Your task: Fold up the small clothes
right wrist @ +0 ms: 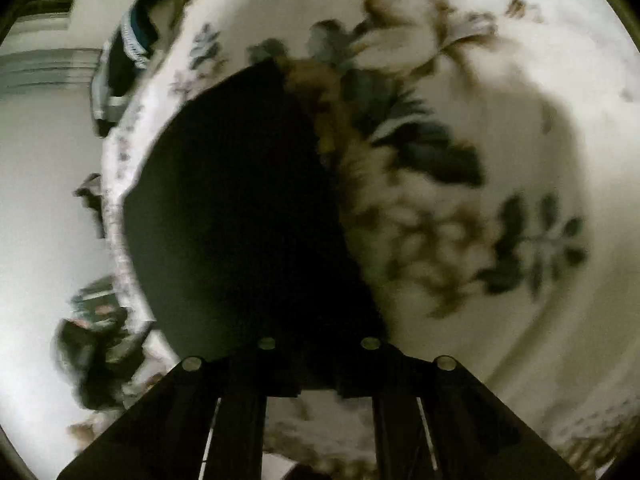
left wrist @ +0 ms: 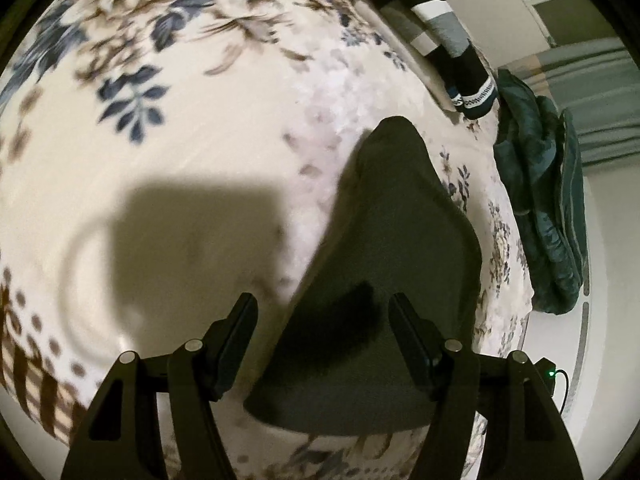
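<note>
While the left gripper [left wrist: 324,324] hovers with jaws spread over the dark grey cloth garment [left wrist: 400,240] lying on the cream floral bedspread [left wrist: 200,120], the right gripper [right wrist: 318,364] has its jaws pressed together, seemingly pinching that garment's dark edge; folded striped socks [left wrist: 444,36] lie well apart

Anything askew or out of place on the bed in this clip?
Mostly tidy. The dark garment lies unfolded at the edge of the floral blanket, and a teal bundle hangs off the bed's side beyond it. The striped socks lie flat.
</note>
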The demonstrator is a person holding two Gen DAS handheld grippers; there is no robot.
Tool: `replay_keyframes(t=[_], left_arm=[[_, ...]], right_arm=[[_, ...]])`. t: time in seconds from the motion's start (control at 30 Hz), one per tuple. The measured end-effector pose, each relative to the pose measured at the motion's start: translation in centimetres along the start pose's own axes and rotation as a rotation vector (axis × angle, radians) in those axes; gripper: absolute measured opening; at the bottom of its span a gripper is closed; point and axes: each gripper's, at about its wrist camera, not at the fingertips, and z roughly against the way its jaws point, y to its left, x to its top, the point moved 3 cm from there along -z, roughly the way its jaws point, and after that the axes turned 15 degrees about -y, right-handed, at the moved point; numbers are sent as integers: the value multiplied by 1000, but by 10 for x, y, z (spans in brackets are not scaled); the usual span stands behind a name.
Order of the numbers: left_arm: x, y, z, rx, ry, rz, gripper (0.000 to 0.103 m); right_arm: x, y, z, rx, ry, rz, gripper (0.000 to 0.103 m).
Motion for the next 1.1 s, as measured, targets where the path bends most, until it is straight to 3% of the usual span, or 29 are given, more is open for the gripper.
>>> replay_keyframes(t=[0.13,0.17,0.2,0.27,0.37,0.47,0.53,0.57,0.6,0.77,0.87,0.97,1.0,1.03,1.07,1.1], left_arm=[[12,-8,-8,-25,-12,-15,66],[18,-12,-12,-34,-18,-22,66],[25,-16,-17,-44,-23,-28,66],[38,-23,-30,-67,-28,-36,66],[63,-37,-62,-93,-18,-67,68],[84,-47,-100,-126,25,-78,67],[90,-50,-114,-131,24,-81,58],[93,-52,-117,-136,11,-91,40],[93,-53,-119,-136,16,-98,14],[95,-40,-116,-165,5,-43,14],[97,-31,-123,-165,25,0,14],[100,-31,-124,-174,60,-3,21],[101,-32,-119,-179,70,-7,32],[101,-32,-111,-198,75,-5,50],[100,-32,-102,-219,77,-7,62],[99,-30,-93,-238,72,-12,73]], right_arm=[[18,14,7,-17,28,21,19],[28,18,15,-15,3,28,32],[43,24,17,-3,-30,31,54],[69,32,11,38,-77,23,69],[106,41,-36,133,-28,-21,69],[121,37,-76,236,34,-107,69],[129,47,-93,286,10,-148,66],[130,47,-90,290,-21,-139,38],[132,49,-84,280,-58,-117,12],[139,70,-72,215,-188,-83,11],[146,78,-92,144,-174,-45,11],[150,74,-108,139,-76,-63,15],[151,68,-102,161,-40,-90,25],[151,65,-97,184,-11,-100,33],[149,62,-90,219,20,-93,53],[147,61,-86,236,37,-79,66]])
